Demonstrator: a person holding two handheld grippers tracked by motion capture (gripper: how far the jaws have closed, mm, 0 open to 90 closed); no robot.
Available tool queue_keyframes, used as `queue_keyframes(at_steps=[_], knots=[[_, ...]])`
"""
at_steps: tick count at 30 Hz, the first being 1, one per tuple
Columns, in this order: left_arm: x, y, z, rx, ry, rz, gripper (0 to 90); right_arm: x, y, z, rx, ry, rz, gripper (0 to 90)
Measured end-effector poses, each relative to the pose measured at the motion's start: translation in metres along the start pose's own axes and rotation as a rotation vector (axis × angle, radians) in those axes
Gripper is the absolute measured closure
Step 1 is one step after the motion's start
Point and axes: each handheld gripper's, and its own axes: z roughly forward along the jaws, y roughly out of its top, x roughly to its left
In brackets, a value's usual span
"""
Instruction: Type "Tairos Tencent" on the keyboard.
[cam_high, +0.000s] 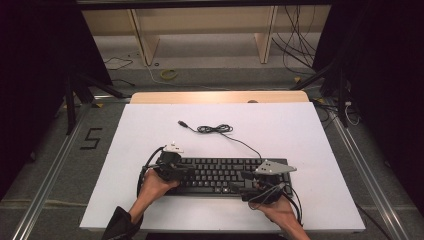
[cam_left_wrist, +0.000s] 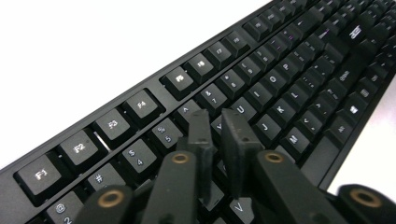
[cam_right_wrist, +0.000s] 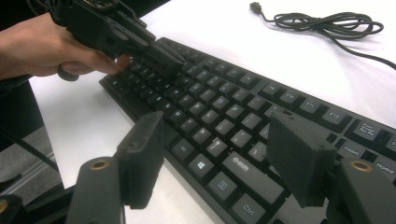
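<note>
- Black plastic, the keyboard (cam_high: 220, 175) lay on the near half of the white board (cam_high: 150, 130), its cable (cam_high: 215, 129) coiled just beyond it.
- The left gripper (cam_left_wrist: 223, 122) hovered over the keyboard's left-centre keys, tips near the Y key, jaws almost together with a thin gap, holding nothing.
- The right gripper (cam_right_wrist: 219, 154) stood at the keyboard's near right edge, jaws spread wide on either side of the bottom-row keys, gripping nothing.
- Risk: the narrow left tips could strike two neighbouring keys at once or slip between caps if lowered off-centre.
- Risk: the right jaws closing might drag or tilt the keyboard.
</note>
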Motion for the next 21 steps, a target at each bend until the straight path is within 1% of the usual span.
queue_keyframes(at_steps=[8, 13, 18, 21], knots=[[0.002, 0.001, -0.006, -0.027, -0.013, -0.028, 75.5, -0.002, 0.0, -0.003, -0.01, -0.007, 0.004, 37.6], [0.003, 0.001, -0.01, -0.047, -0.024, -0.034, 72.2, -0.003, -0.001, -0.004, -0.01, -0.007, 0.005, 37.6], [0.003, 0.001, -0.014, -0.061, -0.043, -0.046, 66.9, -0.005, -0.001, -0.006, -0.012, -0.013, 0.009, 37.3], [0.003, 0.001, -0.016, -0.073, -0.054, -0.048, 61.5, -0.006, -0.002, -0.007, -0.014, -0.016, 0.01, 37.2]])
